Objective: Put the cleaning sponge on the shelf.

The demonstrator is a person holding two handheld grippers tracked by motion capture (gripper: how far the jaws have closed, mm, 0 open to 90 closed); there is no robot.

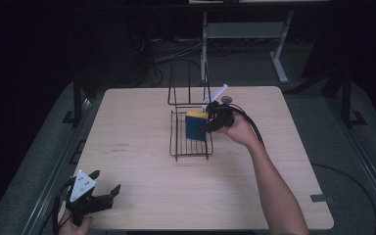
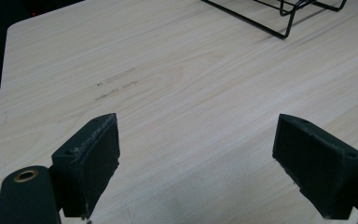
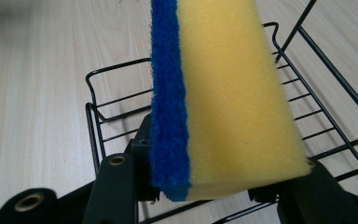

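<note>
Sponge (image 3: 223, 93) sits clamped in our right hand-held gripper (image 1: 214, 120) over the wire rack (image 1: 191, 142) at frame centre; our left hand-held gripper (image 1: 95, 193) gapes empty at lower left.

A light wood-grain counter (image 1: 142, 191) with rounded corners is standing on a grey floor (image 1: 338, 127) and carrying the scene. 1 black wire rack (image 1: 178, 142) is sitting directly on it, slightly behind the middle, its flat slatted tray lying on the wood and its tall wire back rising at the far end. In the left gripper view, 2 faint dark scuff marks (image 2: 116, 86) are showing on the counter's surface, well apart from the rack's near corner.
</note>
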